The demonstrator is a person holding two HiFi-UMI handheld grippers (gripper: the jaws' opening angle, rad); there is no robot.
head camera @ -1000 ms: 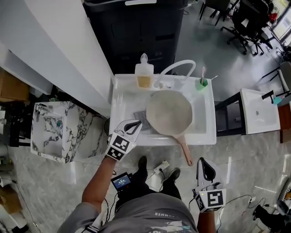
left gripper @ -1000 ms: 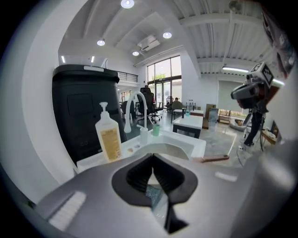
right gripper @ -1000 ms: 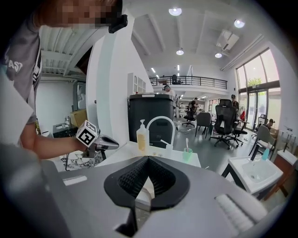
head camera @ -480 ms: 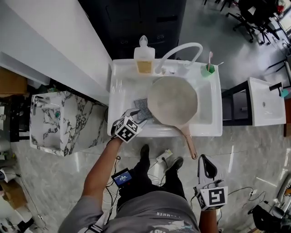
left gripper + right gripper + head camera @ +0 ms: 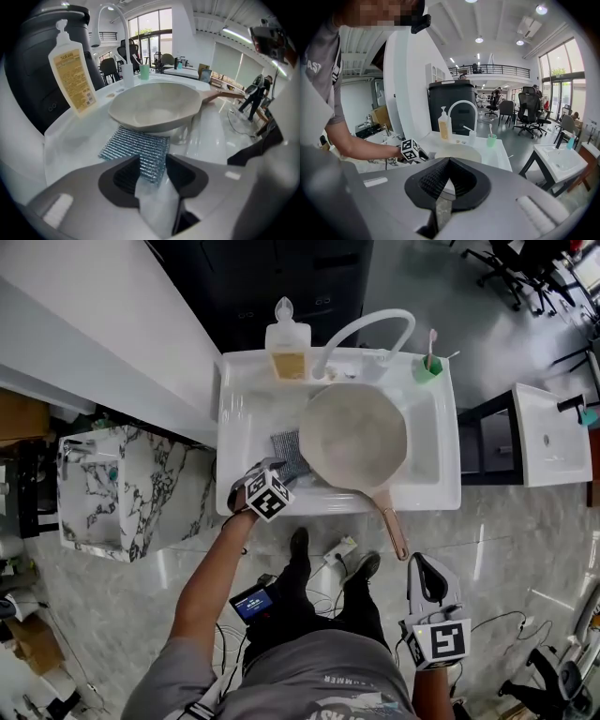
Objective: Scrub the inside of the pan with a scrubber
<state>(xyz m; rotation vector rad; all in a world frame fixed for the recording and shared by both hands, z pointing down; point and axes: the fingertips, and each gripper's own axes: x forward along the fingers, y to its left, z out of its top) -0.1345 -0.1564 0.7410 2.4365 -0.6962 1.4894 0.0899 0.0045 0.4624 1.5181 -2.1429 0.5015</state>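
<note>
Presently, left gripper [image 5: 152,164] is at the sink [image 5: 242,409], jaws apart and closing. The scrubber [image 5: 136,147] lies just ahead, its near corner between them, pads not pressing. Pan [image 5: 154,110] sits beyond, rim overhanging the scrubber's far edge. Right gripper [image 5: 449,161] is well back from the sink, jaws together, empty.

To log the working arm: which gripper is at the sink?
The left gripper: its jaws are closing around the scrubber's near edge in the sink. The right gripper hangs shut over the floor.
</note>
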